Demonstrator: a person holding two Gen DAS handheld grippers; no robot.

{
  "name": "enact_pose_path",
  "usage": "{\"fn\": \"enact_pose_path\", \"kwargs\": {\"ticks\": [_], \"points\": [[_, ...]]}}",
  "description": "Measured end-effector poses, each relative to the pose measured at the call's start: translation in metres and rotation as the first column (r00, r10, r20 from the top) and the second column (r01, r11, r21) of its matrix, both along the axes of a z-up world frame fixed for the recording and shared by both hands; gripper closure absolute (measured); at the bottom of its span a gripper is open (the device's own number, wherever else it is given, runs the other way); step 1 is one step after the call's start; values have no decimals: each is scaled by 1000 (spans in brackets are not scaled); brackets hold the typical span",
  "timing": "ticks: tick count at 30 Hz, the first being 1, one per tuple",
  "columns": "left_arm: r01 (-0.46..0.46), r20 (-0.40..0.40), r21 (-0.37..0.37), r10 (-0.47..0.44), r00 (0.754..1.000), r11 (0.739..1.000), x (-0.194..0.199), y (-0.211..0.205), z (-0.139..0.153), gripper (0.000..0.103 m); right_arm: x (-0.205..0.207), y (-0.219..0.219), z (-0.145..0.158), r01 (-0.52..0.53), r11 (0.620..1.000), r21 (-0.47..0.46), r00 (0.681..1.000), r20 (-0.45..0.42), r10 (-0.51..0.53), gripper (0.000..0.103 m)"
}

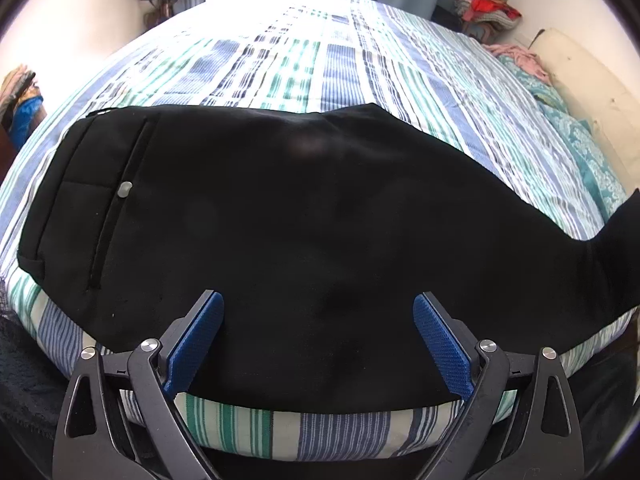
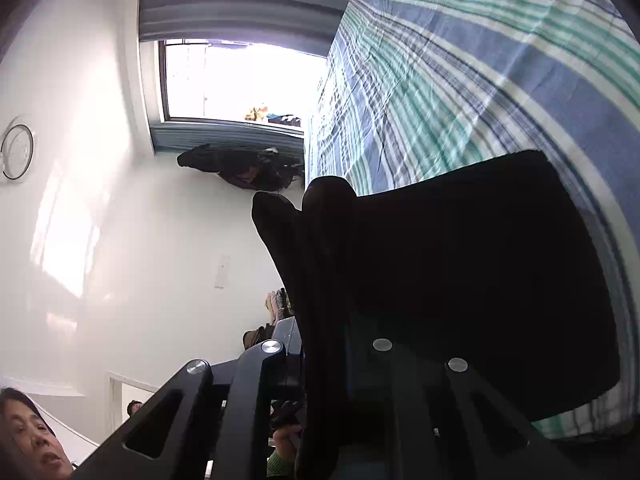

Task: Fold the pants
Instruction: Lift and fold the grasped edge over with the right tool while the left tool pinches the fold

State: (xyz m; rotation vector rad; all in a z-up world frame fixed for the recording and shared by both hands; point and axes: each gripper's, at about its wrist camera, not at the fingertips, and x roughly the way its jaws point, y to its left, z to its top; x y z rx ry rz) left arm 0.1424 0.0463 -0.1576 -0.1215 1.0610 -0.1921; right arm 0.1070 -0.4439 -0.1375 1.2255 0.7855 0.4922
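Lying flat across the striped bedspread, black pants, right end cut off by the frame; left gripper spread wide above them. Right gripper pinched on a pants leg, its fingertips buried in dark cloth.

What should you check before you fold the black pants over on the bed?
1. Right gripper shut on the pants' leg end: ok.
2. Left gripper open, blue pads apart over the black pants: ok.
3. Left gripper pressing the pants down: cannot tell.
4. Waist and pocket end flat on the striped bedspread: ok.
5. Cloth smooth, no bunching: cannot tell, too dark.
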Motion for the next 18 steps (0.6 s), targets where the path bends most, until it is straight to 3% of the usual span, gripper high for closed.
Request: {"fn": "enact_pose_path", "kwargs": {"ticks": [4,8,10,12,15,18], "points": [[-12,16,-30,13,1000,999,-1,6,4,6,32,84,-14,-62,997,-47,998,-1,62,89],[-22,22,-42,23,999,999,-1,9,5,6,60,161,-30,-127,965,-229,992,-36,122,86],[-22,25,-38,23,999,999,-2,9,6,6,72,197,-42,-192,927,-322,981,-89,173,73],[-15,28,-33,16,999,999,-5,8,8,6,76,223,-49,-251,883,-396,967,-139,212,49],[21,75,-61,-16,997,998,-18,2,24,6,60,227,-28,-221,845,-487,973,-56,222,45],[172,167,-121,-151,974,978,-33,-28,51,7,27,196,2,-99,803,-587,984,63,167,20]]}}
